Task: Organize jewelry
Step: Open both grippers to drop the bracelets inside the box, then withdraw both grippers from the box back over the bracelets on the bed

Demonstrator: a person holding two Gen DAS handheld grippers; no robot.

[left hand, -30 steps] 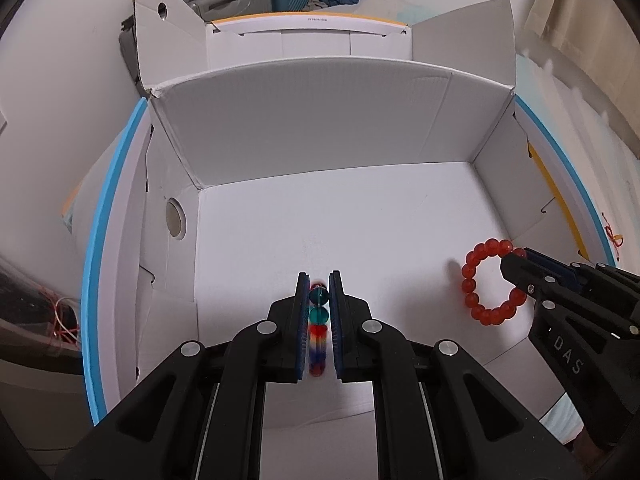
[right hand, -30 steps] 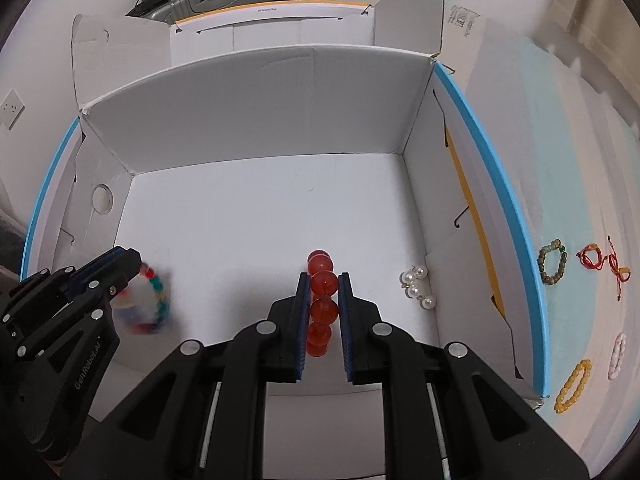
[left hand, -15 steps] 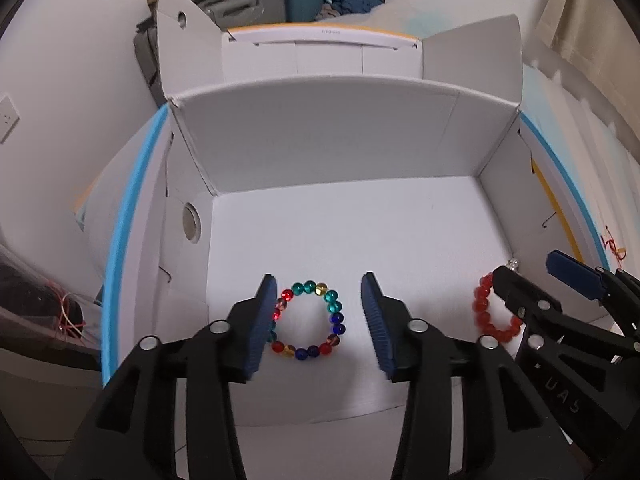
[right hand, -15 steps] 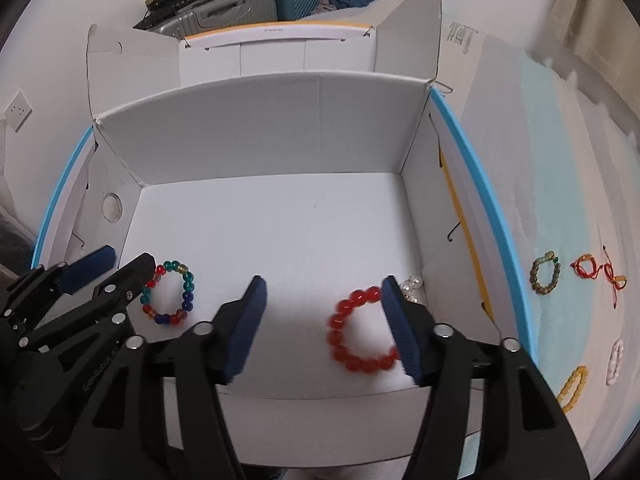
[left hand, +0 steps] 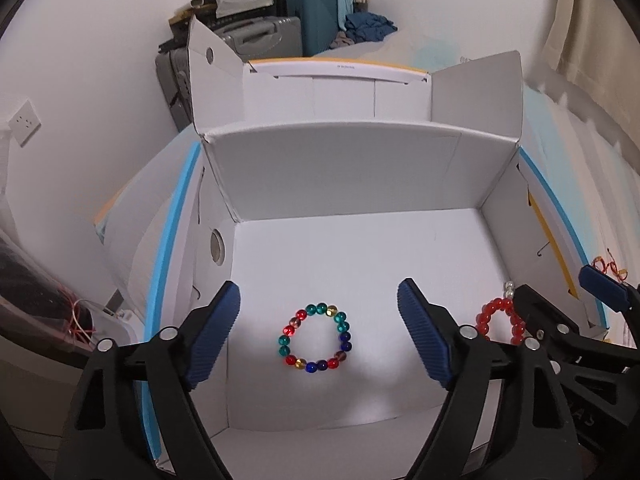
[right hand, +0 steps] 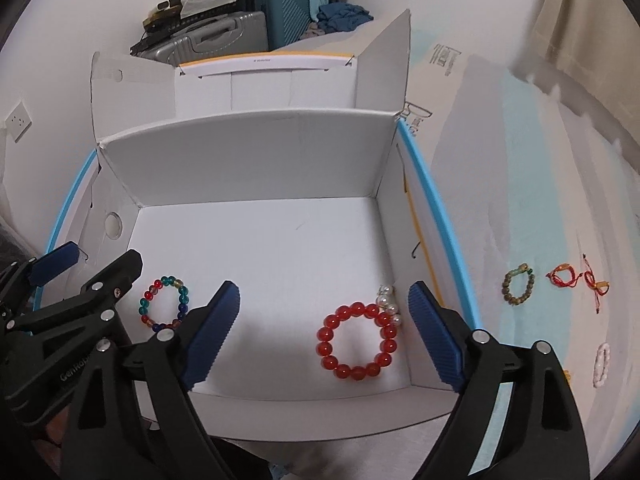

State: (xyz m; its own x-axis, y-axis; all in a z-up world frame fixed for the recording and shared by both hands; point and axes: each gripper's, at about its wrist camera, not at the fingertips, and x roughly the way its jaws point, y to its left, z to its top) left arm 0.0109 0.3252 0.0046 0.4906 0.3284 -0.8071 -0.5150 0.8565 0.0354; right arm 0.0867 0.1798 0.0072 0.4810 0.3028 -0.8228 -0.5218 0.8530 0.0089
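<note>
2 bracelets lie loose in the white cardboard box [left hand: 332, 168], both grippers spread wide.

Our left gripper [left hand: 318, 334] hangs empty above the multicoloured glass-bead bracelet [left hand: 315, 337]; our right gripper [right hand: 324, 334] frames the red round-bead bracelet [right hand: 357, 342], which touches a small pearl cluster [right hand: 387, 298]. Beyond the box's right wall, 4 more pieces lie on the pale blue mat [right hand: 520, 216], the wall between us and them.

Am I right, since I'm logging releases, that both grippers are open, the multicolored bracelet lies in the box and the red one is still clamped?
Not quite: the red bracelet is not clamped. The right wrist view shows it lying flat on the floor of the box beneath the open right gripper. The left gripper is open, and the multicolored bracelet lies in the box.
</note>
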